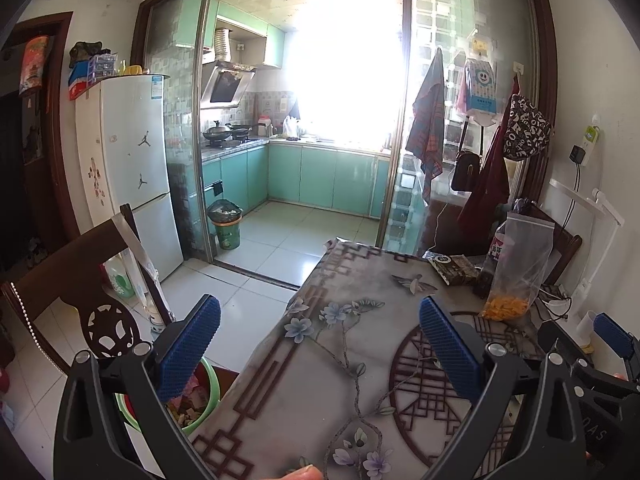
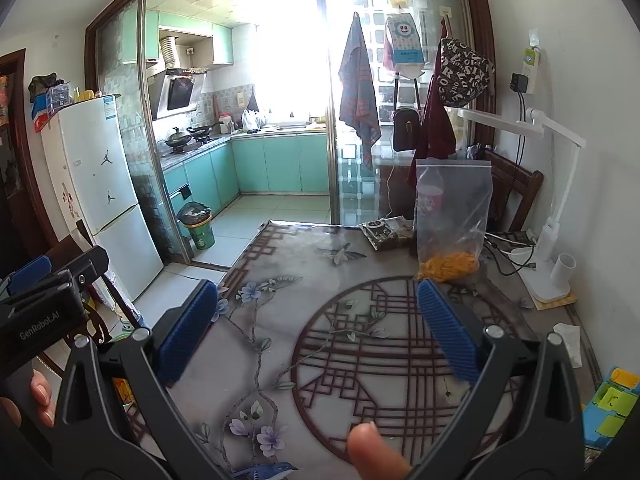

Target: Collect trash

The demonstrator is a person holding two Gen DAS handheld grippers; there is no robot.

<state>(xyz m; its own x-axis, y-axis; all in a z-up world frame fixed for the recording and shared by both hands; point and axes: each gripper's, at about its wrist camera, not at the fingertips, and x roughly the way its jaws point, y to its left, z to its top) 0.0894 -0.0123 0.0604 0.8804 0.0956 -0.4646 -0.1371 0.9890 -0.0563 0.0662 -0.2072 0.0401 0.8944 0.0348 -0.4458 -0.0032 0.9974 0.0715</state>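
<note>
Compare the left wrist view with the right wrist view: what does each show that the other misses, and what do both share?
Only the left wrist view shows the green bin of scraps beside the table. Only the right wrist view shows the crumpled tissue and the whole white desk lamp. Both share the zip bag of orange snacks, the dark packet, the fridge and the patterned tablecloth.

"GenRobot.AI" is printed on the left claw [image 2: 28, 276]

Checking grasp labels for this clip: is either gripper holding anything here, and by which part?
Nothing is held. The left gripper and the right gripper are both open over the table, with only the tablecloth showing between their fingers.
</note>
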